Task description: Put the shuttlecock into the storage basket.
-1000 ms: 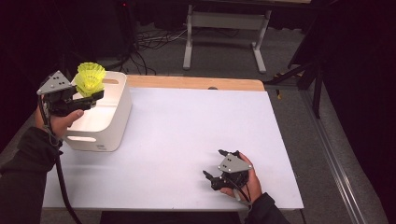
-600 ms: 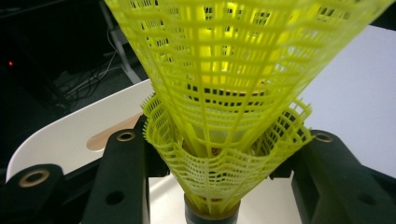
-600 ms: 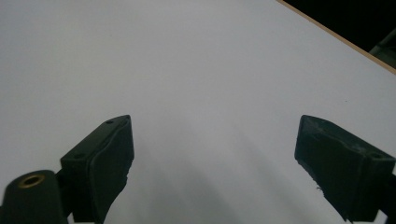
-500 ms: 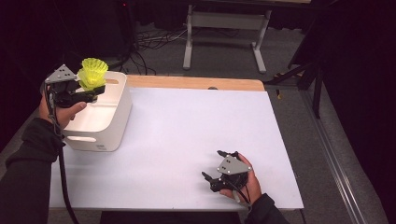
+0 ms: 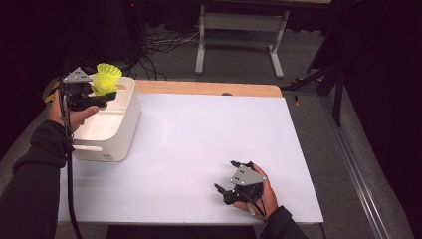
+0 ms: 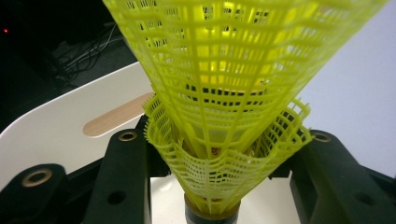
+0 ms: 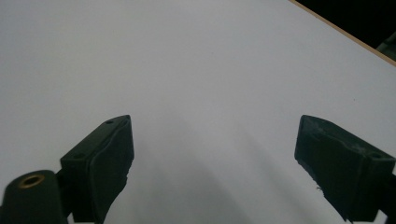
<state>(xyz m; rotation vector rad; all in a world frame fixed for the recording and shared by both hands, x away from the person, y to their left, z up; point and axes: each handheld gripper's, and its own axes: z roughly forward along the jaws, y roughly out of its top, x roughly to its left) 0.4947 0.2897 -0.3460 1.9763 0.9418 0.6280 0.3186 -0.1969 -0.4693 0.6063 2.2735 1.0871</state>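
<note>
Two nested yellow mesh shuttlecocks (image 5: 107, 77) (image 6: 224, 93) stand skirt-up between the jaws of my left gripper (image 5: 103, 97) (image 6: 219, 179), which is shut on them near their base. The gripper hovers over the far left part of a white plastic bin (image 5: 107, 144) (image 6: 56, 121) at the table's left edge. My right gripper (image 5: 226, 191) (image 7: 212, 158) rests low on the white table (image 5: 199, 134) (image 7: 187, 56) near its front edge. Its jaws stand wide open with nothing between them.
The bin has a slot handle in its near wall, and its inside looks bare where visible. A wooden strip (image 5: 209, 88) runs along the table's far edge. Beyond it, a metal stand (image 5: 239, 30) and cables lie on the dark floor.
My left hand has carried the shuttlecocks a little to the right and farther over the bin. The right gripper has stayed where it was.
</note>
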